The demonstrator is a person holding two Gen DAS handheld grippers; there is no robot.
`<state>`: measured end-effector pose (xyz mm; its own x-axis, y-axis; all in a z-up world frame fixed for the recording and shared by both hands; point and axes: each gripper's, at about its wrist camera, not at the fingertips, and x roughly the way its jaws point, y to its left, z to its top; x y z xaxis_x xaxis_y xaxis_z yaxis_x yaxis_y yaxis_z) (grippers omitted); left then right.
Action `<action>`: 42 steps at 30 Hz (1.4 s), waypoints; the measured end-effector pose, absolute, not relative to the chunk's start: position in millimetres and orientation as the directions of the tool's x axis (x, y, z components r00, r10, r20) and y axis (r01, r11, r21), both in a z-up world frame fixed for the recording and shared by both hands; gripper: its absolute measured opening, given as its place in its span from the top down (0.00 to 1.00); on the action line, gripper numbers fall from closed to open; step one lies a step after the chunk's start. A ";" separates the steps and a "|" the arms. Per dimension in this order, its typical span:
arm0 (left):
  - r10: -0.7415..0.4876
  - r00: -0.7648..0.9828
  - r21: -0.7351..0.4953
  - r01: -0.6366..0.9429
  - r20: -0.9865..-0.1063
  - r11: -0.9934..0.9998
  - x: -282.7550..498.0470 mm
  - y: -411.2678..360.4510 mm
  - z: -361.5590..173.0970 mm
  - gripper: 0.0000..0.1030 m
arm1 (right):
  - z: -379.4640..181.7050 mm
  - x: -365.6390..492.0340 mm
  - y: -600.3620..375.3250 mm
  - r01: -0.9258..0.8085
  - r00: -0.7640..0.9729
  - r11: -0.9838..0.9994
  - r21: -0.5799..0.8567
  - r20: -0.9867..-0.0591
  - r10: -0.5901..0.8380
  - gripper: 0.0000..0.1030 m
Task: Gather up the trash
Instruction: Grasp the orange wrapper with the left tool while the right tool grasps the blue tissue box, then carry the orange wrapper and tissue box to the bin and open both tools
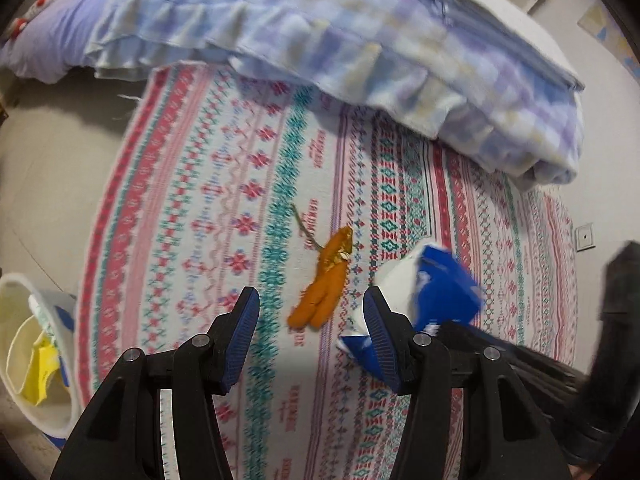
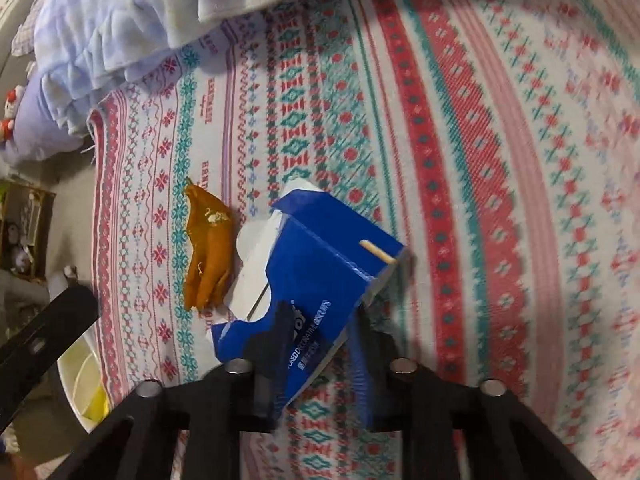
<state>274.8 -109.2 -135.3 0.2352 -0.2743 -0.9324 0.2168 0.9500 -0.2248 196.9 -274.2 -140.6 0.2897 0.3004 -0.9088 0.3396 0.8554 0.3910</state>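
You are holding 2 grippers over a bed covered by a red, teal and white patterned sheet (image 1: pixel 192 184), with a rumpled blue checked blanket (image 1: pixel 328 40) heaped at the far side. Your right gripper (image 2: pixel 316 364) has its fingers clenched on a torn blue and white cardboard box (image 2: pixel 320 276), 1 piece of the trash; the box looks lifted slightly off the sheet, though that is hard to confirm. Your left gripper (image 1: pixel 312 316) hangs with its fingers spread apart, grasping nothing, pointed at an orange peel (image 1: pixel 326 280) that lies flat on the sheet just beside the box. A white bin (image 1: pixel 44 364) with a yellow scrap inside sits on the floor at the left edge of the bed. The step in hand appears to be gathering the bed's litter. Next, you would likely lower the left fingers around the peel, then carry both pieces to the bin.
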 end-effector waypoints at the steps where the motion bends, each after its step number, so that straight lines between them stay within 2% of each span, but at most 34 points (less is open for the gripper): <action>1: -0.269 0.228 -0.221 0.215 -0.936 0.951 275.5 -112.5 -139.5 0.45 | -136.4 195.6 -277.0 0.326 0.297 0.861 0.390 -0.907 0.299 0.85; 5: -0.246 0.209 -0.202 0.212 -0.946 0.956 276.8 -124.8 -155.8 0.45 | -120.6 186.4 -292.9 0.298 0.325 0.873 0.387 -0.901 0.288 0.88; 7: -0.223 0.219 -0.174 0.222 -0.950 0.960 276.4 -129.4 -160.0 0.50 | -114.2 183.3 -299.4 0.295 0.343 0.871 0.393 -0.894 0.288 0.90; 9: -0.204 0.218 -0.148 0.247 -0.954 0.958 276.3 -133.2 -164.2 0.85 | -106.3 181.6 -305.0 0.283 0.363 0.872 0.399 -0.886 0.288 0.92; 12: -0.222 0.226 -0.162 0.255 -0.949 0.953 274.9 -132.3 -161.7 0.89 | -97.3 178.9 -308.7 0.271 0.378 0.881 0.387 -0.885 0.272 0.93; 22: -0.304 0.263 -0.248 0.227 -0.916 0.942 259.0 -95.8 -119.4 0.90 | -68.1 171.0 -308.7 0.203 0.439 0.896 0.394 -0.855 0.277 0.95; 30: -0.313 0.254 -0.269 0.193 -0.915 0.944 230.4 -61.8 -94.3 0.90 | -56.0 167.4 -302.4 0.161 0.446 0.905 0.393 -0.847 0.288 0.94; 32: -0.311 0.253 -0.270 0.182 -0.916 0.945 226.3 -52.9 -90.2 0.90 | -61.2 166.7 -311.6 0.210 0.440 0.897 0.390 -0.856 0.269 0.93; 33: -0.311 0.253 -0.272 0.177 -0.916 0.946 224.1 -49.4 -88.4 0.90 | -66.5 167.2 -318.8 0.237 0.432 0.886 0.398 -0.860 0.271 0.85; 34: -0.311 0.253 -0.274 0.172 -0.916 0.946 221.3 -45.9 -86.0 0.90 | -73.2 167.7 -327.2 0.269 0.416 0.873 0.407 -0.867 0.276 0.66; 35: -0.312 0.254 -0.277 0.166 -0.915 0.946 217.9 -41.4 -82.6 0.90 | -81.4 167.4 -337.7 0.312 0.398 0.857 0.411 -0.875 0.275 0.53; 36: -0.314 0.256 -0.279 0.163 -0.914 0.946 217.1 -39.9 -81.7 0.90 | -88.1 165.7 -346.4 0.358 0.385 0.844 0.398 -0.887 0.255 0.32; 37: -0.316 0.260 -0.282 0.160 -0.913 0.946 214.7 -37.7 -79.2 0.90 | -94.4 163.8 -352.9 0.398 0.373 0.837 0.376 -0.900 0.226 0.29; 42: -0.333 0.260 -0.299 0.163 -0.906 0.940 202.8 -23.4 -67.5 0.90 | -124.4 167.3 -360.5 0.478 0.313 0.814 0.331 -0.930 0.194 0.29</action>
<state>202.8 -23.4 -67.5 0.2598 -0.3332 -0.9064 0.1629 0.9403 -0.2989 167.3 -360.5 -124.4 0.3129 0.1944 -0.9297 0.4779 0.8136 0.3310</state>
